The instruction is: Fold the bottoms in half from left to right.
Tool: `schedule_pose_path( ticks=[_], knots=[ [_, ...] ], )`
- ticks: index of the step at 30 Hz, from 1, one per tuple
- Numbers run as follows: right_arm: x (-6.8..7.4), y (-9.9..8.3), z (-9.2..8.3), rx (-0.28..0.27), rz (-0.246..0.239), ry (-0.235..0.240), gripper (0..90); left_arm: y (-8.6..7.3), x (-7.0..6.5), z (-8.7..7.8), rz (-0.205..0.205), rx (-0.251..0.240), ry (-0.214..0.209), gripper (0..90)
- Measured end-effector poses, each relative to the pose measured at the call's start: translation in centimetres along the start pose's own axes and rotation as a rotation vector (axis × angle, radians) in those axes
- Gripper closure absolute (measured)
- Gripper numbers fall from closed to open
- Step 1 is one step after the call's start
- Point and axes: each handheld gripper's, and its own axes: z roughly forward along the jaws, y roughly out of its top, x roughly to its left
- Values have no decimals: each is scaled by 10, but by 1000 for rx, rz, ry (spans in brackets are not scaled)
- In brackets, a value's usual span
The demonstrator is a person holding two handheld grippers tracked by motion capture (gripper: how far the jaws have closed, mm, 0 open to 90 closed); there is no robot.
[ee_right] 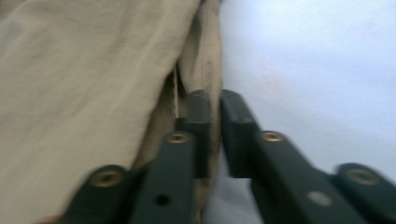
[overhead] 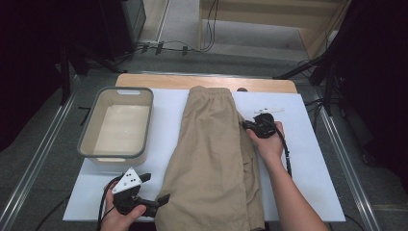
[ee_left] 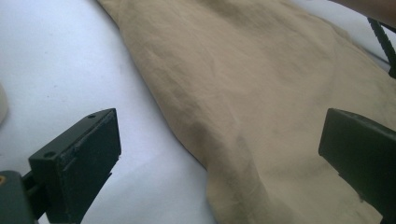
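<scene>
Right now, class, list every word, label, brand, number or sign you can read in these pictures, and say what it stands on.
None: no readable text.
Khaki shorts: no label or print in sight.
Grey bin: plain walls.
White table cover: unmarked.
Grey plate on the left claw: small dots, no letters.
Right claw: plain black.

We viewed the table (overhead: 308, 159) from above and forward, while both gripper cameras sat close over the shared khaki shorts (overhead: 211, 159).
</scene>
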Motion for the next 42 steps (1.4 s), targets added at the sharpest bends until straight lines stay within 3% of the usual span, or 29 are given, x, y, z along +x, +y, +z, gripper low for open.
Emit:
schedule_pose_path(
  ticks=[2,6,9,11,12,13,15,19,23,26,30,32,33,36,38,42],
  knots=[
    [-2,-1,0,2,-13,2,871,0,0,0,4,3,0,0],
    [-3,-3,-2,30,-61,-58,873,-1,0,1,-1,9,2,0],
    [-10,-6,-7,30,-39,-59,869,-1,0,2,-2,15,5,0],
    [-12,-7,-11,22,-27,-41,786,-1,-1,3,0,18,5,0],
    [-11,-6,-14,8,-34,-55,674,-1,-1,3,0,19,4,0],
    [-9,-6,-18,-14,-42,-67,629,-1,-1,4,-1,18,5,0],
    [-4,-4,-29,-62,-32,-12,620,-1,-1,5,-1,20,4,0],
    [12,-2,-39,-78,-48,92,576,-1,-2,8,3,30,5,0],
    [22,-5,-34,-40,-60,74,502,-2,-4,9,13,40,6,0],
    [21,-11,-26,-7,-21,47,417,-3,-4,10,10,43,7,0],
    [21,-18,-15,27,25,95,367,-4,-4,11,12,51,3,0],
    [24,-19,-13,32,12,91,383,-4,-4,12,15,55,4,0],
    [25,-20,-12,36,11,93,436,-4,-4,12,16,55,4,0],
    [26,-21,-11,43,11,103,675,-5,-5,12,19,58,1,0],
    [27,-21,-13,38,-9,84,810,-5,-6,13,21,57,-2,0],
    [27,-19,-21,17,-40,71,871,-4,-6,12,21,56,-1,0]
  ],
)
